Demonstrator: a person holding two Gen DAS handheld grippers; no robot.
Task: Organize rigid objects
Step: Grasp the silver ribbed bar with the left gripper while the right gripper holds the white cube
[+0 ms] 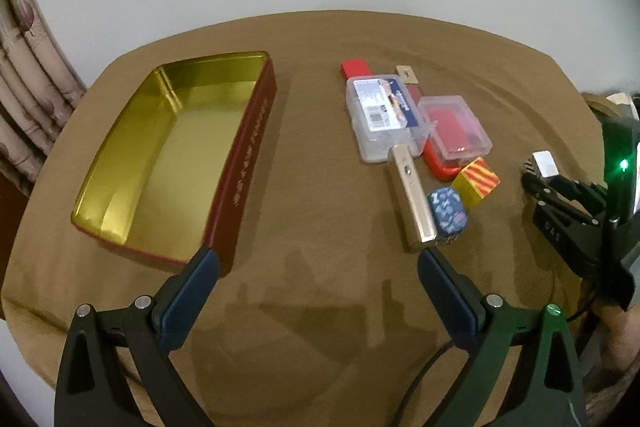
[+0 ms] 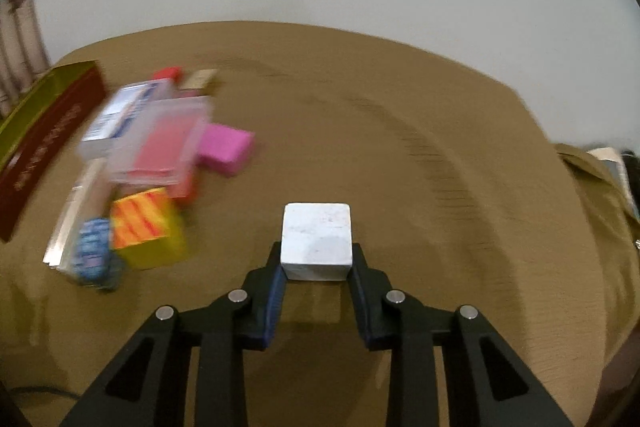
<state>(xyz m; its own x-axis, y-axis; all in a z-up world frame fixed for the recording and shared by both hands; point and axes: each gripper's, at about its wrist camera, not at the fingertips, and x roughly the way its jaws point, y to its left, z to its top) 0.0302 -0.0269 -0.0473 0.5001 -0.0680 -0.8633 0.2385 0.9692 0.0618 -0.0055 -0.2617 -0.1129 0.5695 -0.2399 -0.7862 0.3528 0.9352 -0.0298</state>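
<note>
Right of the pile (image 2: 144, 163), the right gripper (image 2: 316, 267) pinches a white block (image 2: 316, 239) by its near edge only; it could twist loose on the carry to the gold tin (image 1: 160, 155). Left gripper (image 1: 318, 261) hangs spread, holding nothing.

White block (image 2: 316, 241); gold-lined, dark red tin (image 1: 176, 155); orange-and-red striped yellow cube (image 1: 476, 183); blue patterned die (image 1: 447, 213); pink block (image 2: 226, 147); tan tablecloth (image 1: 320, 187).
</note>
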